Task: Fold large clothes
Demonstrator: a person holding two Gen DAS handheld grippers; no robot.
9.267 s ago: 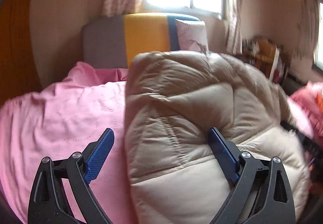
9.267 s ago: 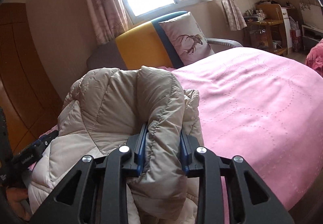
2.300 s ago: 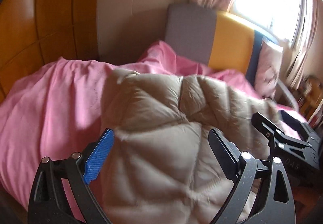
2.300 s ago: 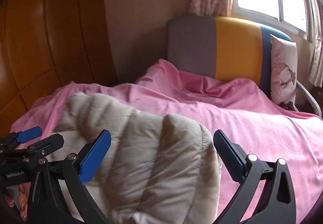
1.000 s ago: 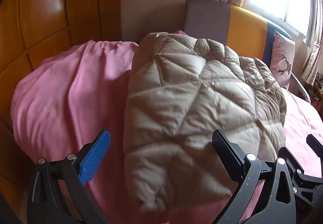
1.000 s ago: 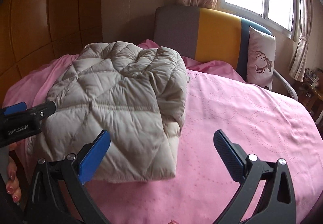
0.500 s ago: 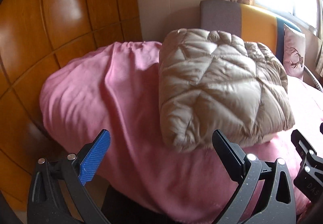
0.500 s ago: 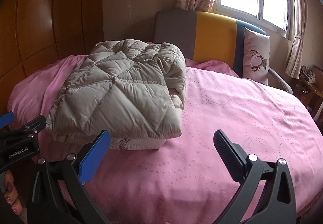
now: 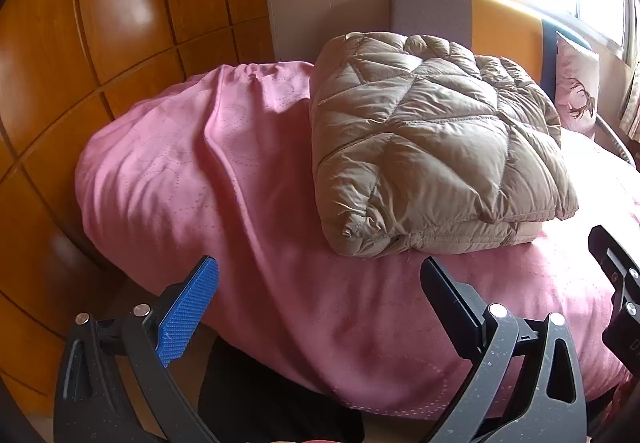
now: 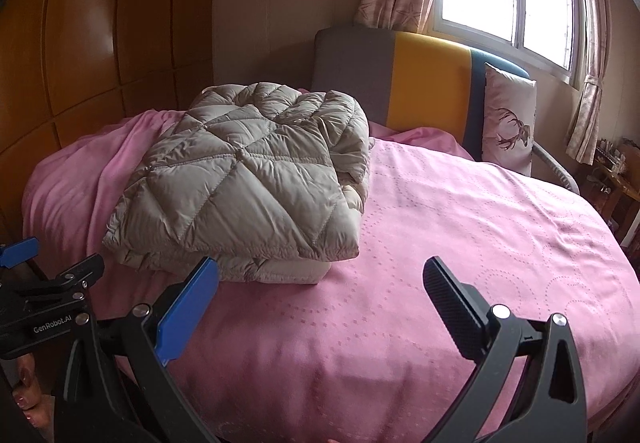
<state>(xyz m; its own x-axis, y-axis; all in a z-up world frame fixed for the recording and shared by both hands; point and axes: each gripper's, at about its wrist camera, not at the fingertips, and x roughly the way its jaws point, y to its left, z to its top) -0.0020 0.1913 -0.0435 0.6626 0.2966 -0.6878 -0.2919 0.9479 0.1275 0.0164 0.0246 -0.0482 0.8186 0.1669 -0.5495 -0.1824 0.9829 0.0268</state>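
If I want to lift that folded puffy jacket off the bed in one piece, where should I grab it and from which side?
Probably the near edge of the jacket, coming in low from the foot of the bed. The stacked layers show there as an open edge, so each open gripper, left and right, could pinch the whole stack at one near corner. The far side looks bunched and rounder.

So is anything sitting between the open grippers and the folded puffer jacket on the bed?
Nothing visible. The folded jacket lies alone on the pink bedspread, with only bare cover between it and the right gripper and the left gripper. Both are open and apart from it.
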